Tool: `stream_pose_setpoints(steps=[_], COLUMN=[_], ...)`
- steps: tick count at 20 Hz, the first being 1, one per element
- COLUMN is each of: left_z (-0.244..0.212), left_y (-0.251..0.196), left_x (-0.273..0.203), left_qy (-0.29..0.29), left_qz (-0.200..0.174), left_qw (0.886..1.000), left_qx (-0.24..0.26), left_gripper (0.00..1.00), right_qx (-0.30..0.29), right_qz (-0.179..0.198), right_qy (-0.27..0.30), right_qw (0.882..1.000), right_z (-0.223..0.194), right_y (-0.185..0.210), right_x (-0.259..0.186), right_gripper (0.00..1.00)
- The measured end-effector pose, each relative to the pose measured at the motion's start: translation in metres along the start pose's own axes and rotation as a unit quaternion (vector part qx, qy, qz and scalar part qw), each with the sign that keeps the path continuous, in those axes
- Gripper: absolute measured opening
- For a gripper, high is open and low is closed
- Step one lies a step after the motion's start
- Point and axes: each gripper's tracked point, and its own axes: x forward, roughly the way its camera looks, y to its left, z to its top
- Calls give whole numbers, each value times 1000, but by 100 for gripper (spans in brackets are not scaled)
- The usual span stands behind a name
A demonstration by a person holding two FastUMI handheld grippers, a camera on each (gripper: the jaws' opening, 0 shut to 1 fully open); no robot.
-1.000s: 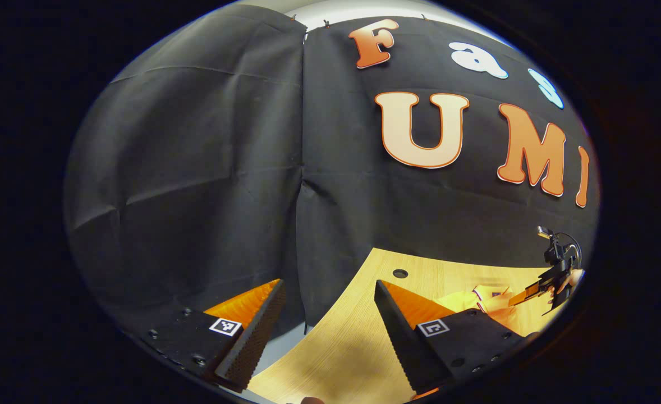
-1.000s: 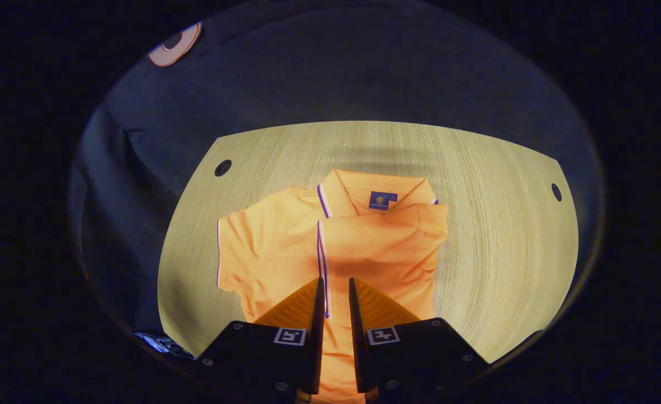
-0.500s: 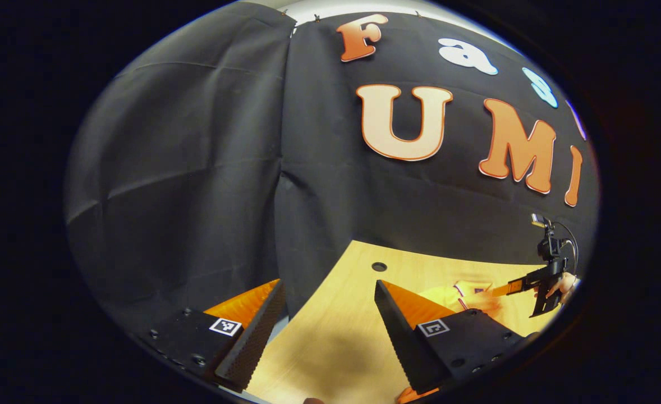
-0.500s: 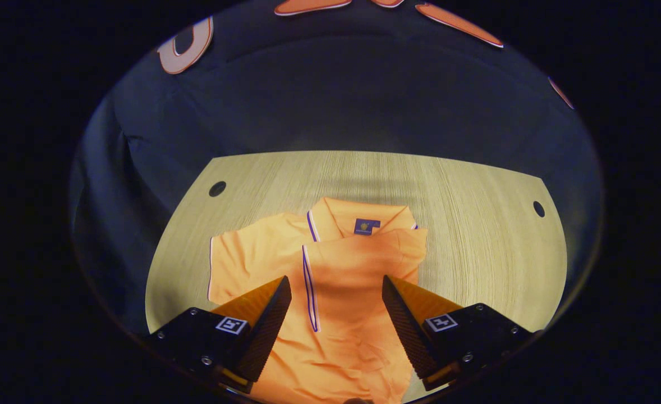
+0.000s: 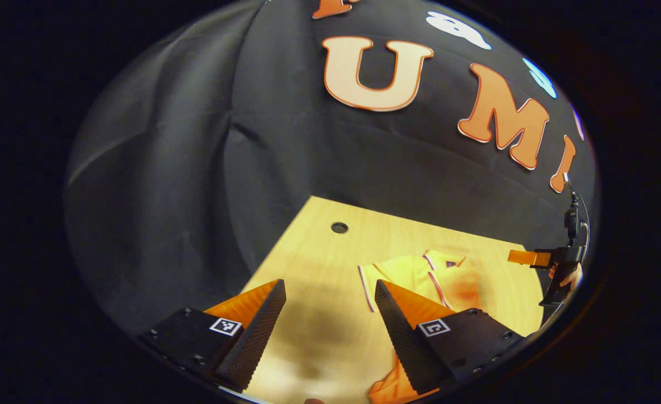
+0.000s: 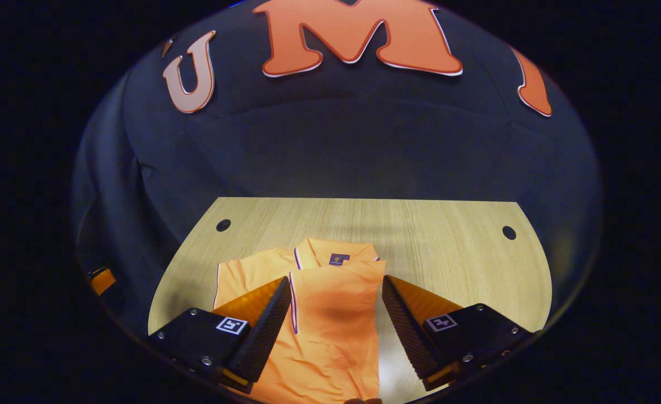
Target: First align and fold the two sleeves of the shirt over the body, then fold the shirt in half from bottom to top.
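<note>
Shirt [image 6: 330,314] — orange, with a dark-and-white trimmed collar [image 6: 336,255] and a small dark neck label [image 6: 339,259]. It lies flat on the counter [image 6: 448,252], collar toward the booth's wall. In the right gripper view its right-hand sleeve [image 6: 342,280] is folded over the body, the trimmed cuff edge running down the middle; the other sleeve [image 6: 246,275] lies spread out to the left on the wood.

Right tool [image 6: 331,292] — jaws wide apart, holding nothing, poised above the lower body of the shirt. The same tool appears small at the far right edge of the left gripper view [image 5: 524,257], with a hand [image 5: 569,275] behind it, raised clear of the counter.

Left tool [image 5: 330,294] — jaws wide apart, holding nothing, over bare wood at the counter's left part, with the shirt [image 5: 420,275] beyond and under its right finger.

Counter — light wood grain. The right gripper view shows two round holes, one at the far left [image 6: 223,225] and one at the far right [image 6: 509,232]; the left gripper view shows one hole [image 5: 339,227].
</note>
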Motion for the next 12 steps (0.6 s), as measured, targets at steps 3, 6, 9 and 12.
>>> stream_pose_setpoints(steps=[3,6,9,12], left_z=[-25,-57,-78,-83], left_y=[-21,-32,-51,-51], left_x=[34,71,97,129], left_qy=[67,135,196,237], left_qz=[-27,-46,-52,-45], left_qw=[997,990,979,970], left_qx=[5,0,28,31], left_gripper=[98,98,98,98], right_qx=[5,19,32,49], right_qz=[-8,-8,-13,-22], right_qy=[-13,-13,-6,5], right_qw=[1000,1000,999,999], right_z=[-1,-12,-26,-42], right_y=[-25,-46,-70,-97], right_x=[-23,-42,-54,-62], right_gripper=[99,99,99,99])
